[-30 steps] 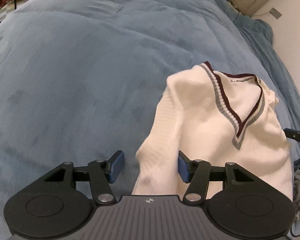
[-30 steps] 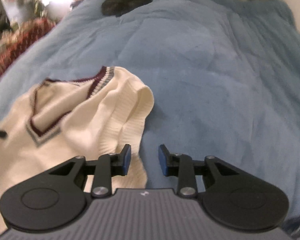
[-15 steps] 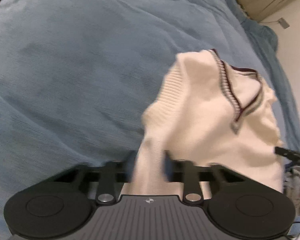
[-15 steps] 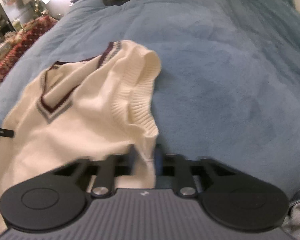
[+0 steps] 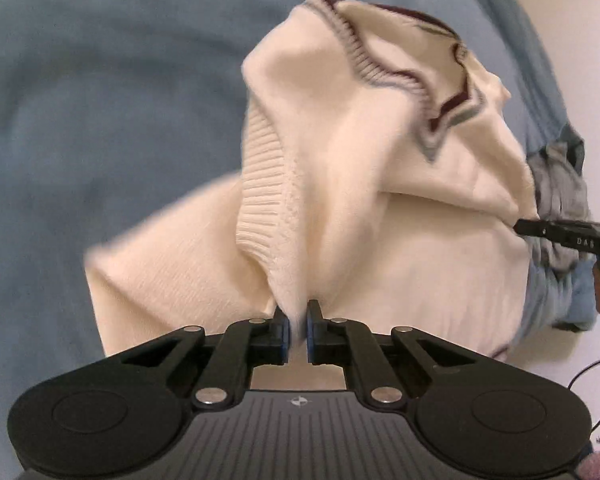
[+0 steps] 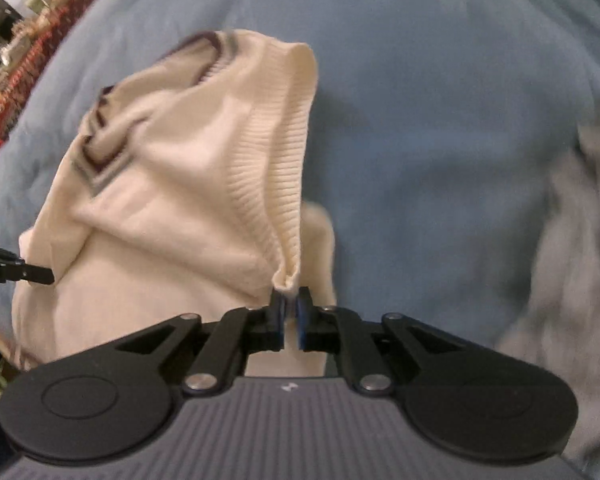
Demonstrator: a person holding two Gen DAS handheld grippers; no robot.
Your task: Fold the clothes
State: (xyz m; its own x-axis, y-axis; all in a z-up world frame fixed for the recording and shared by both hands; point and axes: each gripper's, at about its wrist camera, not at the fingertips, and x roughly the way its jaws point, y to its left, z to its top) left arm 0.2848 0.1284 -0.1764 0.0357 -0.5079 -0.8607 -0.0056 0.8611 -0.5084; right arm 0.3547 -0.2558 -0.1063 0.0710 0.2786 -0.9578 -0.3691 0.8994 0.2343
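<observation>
Between the blue pads of the left tongs (image 5: 298,330): a pinch of cream ribbed-knit sleeveless sweater with maroon-and-grey V-neck trim (image 5: 380,184), caught just below the ribbed armhole band. Jaws have just been closing and now stand nearly together, with only the thickness of knit between them.

Between the pads of the right tongs (image 6: 289,320): the matching pinch on the sweater (image 6: 172,184), gathered into a small bunch under the other ribbed armhole. Jaws likewise drawn in to a narrow slit, cloth clamped.

Sweater, position: upper half raised and folding over toward the hem, lower half lying flat on the blue plush bedspread (image 5: 100,100). V-neck faces up, sagging between the two grips. In each view the tip of the opposite tongs shows at the sweater's far edge.

Surroundings: crumpled grey garment (image 5: 560,200) just beside the sweater; pale grey cloth (image 6: 572,240), blurred, at the bed's edge; red patterned clutter (image 6: 40,52) beyond the bed.

Handling, as a judgement: step in hand is the lengthwise fold, shoulders carried to the hem. Keep both grips level and equally apart so the neckline stays taut, not slack. Lay the armholes square onto the hem corners. Knit is soft and stretchy; pull gently, and release only once the cloth lies flat. Avoid dragging the lower half.
</observation>
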